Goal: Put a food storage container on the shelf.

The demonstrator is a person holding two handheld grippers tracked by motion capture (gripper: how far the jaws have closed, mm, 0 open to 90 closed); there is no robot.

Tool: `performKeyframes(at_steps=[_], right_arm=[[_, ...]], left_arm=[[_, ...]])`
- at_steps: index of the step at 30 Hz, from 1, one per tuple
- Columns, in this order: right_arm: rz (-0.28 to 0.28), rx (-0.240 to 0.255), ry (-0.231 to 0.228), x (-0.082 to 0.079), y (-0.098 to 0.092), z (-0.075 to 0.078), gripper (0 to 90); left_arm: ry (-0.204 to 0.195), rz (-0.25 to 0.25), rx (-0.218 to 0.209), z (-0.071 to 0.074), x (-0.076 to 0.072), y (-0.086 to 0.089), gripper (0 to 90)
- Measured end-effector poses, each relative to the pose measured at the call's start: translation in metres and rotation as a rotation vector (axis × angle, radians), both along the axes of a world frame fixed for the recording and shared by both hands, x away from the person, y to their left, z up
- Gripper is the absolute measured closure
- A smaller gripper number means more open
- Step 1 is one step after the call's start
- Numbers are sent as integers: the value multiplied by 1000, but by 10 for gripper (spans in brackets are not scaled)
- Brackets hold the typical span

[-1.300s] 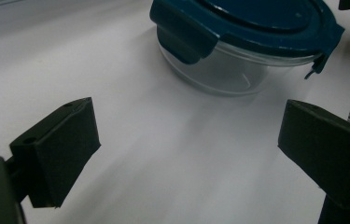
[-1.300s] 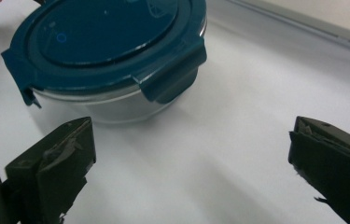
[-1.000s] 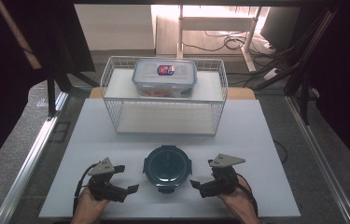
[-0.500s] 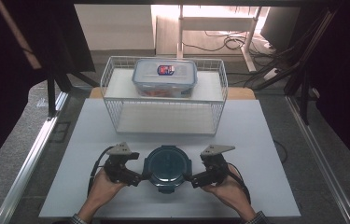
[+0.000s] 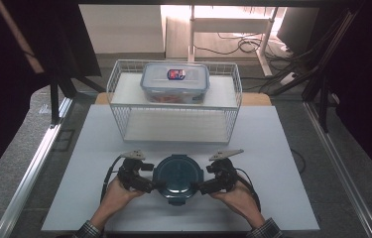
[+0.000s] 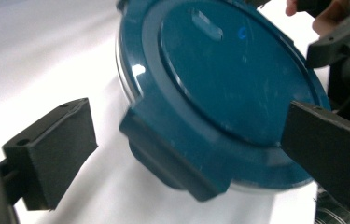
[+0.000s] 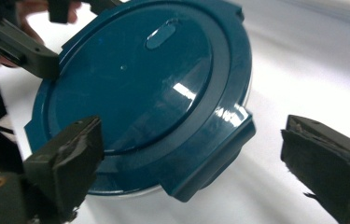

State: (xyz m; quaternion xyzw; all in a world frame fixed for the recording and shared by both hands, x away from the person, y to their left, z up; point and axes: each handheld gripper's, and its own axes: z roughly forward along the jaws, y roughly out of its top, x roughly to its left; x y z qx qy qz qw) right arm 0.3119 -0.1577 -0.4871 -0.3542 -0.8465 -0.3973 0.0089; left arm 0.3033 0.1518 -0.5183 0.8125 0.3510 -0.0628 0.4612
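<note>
A round container with a dark blue clip lid (image 5: pixel 178 178) stands on the white tabletop near the front edge. My left gripper (image 5: pixel 156 187) reaches it from the left and my right gripper (image 5: pixel 200 188) from the right. In the left gripper view the jaws (image 6: pixel 191 133) stand open around a lid clip tab (image 6: pixel 172 161), pads apart from it. In the right gripper view the gripper (image 7: pixel 196 156) is open too. Its jaws have just been closing a little, with another clip tab (image 7: pixel 210 156) between them and untouched.
Behind the container stands a white wire basket rack (image 5: pixel 173 124), with a clear rectangular lidded box (image 5: pixel 175 82) on its upper tier. The white table board (image 5: pixel 282 158) has bare room to either side. Metal rails run along both table sides.
Both hands have moved inward from the sides and slightly away from the front edge. The grippers now flank the round container's lid, where earlier they sat apart from it.
</note>
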Motion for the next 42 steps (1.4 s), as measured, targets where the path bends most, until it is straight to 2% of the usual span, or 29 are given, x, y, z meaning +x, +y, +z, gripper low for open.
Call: performKeyframes(at_steps=[2, 3, 4, 6, 7, 9, 11, 14, 15, 19, 22, 26, 29, 30, 32, 36, 38, 42], right_arm=[[9, 20, 43, 1, 0, -4, 92], [24, 34, 85, 2, 0, -8, 112], [24, 34, 85, 2, 0, -8, 112], [35, 61, 138, 3, -1, -10, 155], [30, 62, 145, 2, -1, -10, 160], [29, 60, 166, 1, -3, -9, 186], [32, 59, 174, 0, -4, -8, 215], [36, 78, 210, -3, -7, -7, 304], [45, 92, 215, -7, -9, -6, 337], [57, 84, 206, -9, -11, -4, 365], [64, 98, 228, -6, -14, -6, 371], [42, 144, 229, -2, -19, -6, 379], [35, 187, 255, 1, -21, -7, 379], [31, 214, 277, 2, -22, -8, 400], [22, 221, 285, 2, -22, -8, 412], [0, 237, 294, -2, -25, -6, 448], [-7, 260, 304, -3, -28, -7, 465], [-4, 273, 311, -5, -31, -7, 487]], left_arm=[[31, -22, -24, -3, 0, -2, 55], [42, -43, -29, -3, -1, -2, 112], [52, -45, -26, -3, -2, -3, 112], [79, -34, -30, -2, -2, -1, 133], [89, -32, -38, -2, -3, 1, 152], [94, -34, -55, -2, -6, 7, 231], [90, -37, -53, 0, -11, 10, 256], [91, -19, -64, 4, -20, 17, 347], [93, -14, -76, 4, -22, 19, 407], [95, -5, -106, 4, -27, 23, 448], [96, 5, -124, 4, -27, 23, 467], [72, -7, -137, 6, -28, 22, 485], [45, -20, -142, 8, -30, 20, 507], [43, -21, -142, 9, -31, 20, 511], [47, -15, -149, 8, -31, 21, 513], [79, 4, -191, 3, -30, 25, 533], [78, 8, -195, 3, -31, 25, 538], [88, 16, -213, 1, -34, 27, 547]])
